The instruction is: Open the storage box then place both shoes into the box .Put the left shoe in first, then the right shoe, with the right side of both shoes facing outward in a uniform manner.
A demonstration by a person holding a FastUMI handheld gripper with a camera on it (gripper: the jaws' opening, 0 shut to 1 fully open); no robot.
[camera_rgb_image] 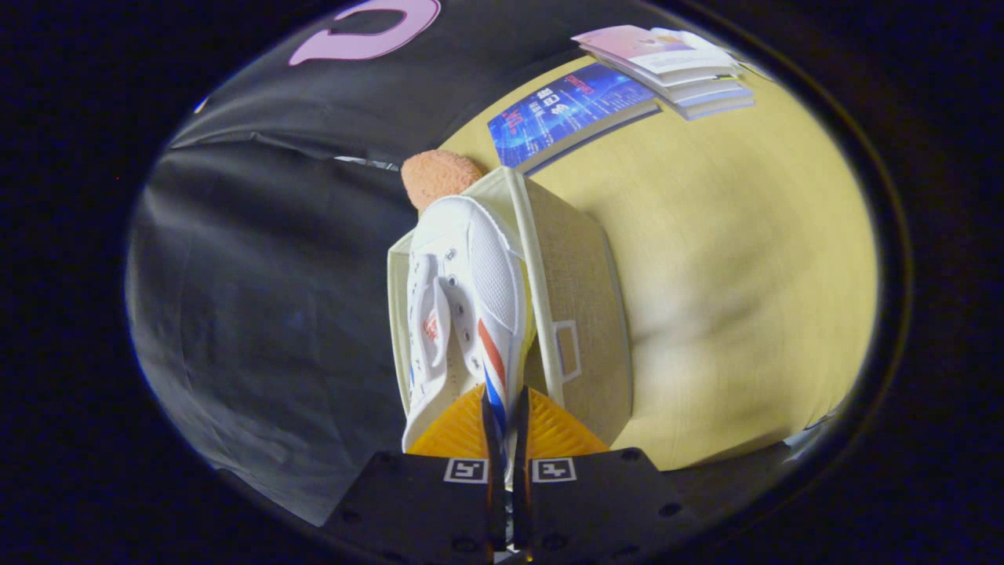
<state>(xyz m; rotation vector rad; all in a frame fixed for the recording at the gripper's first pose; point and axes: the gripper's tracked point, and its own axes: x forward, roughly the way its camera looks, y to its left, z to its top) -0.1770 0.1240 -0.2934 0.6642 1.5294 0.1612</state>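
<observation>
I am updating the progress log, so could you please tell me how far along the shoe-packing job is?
Done: the beige fabric storage box on the wooden table is open. In hand: the claw is shut on the heel side of a white sneaker with red and blue stripes, holding it over the box's opening. Left: lowering and releasing this shoe. Whether another shoe is already inside, or which shoe this is, cannot be told.

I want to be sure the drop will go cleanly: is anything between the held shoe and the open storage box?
Nothing visible blocks it. The claw is shut on the white shoe at its heel, and the shoe hangs at the mouth of the storage box. The box's inside is hidden behind the shoe.
</observation>
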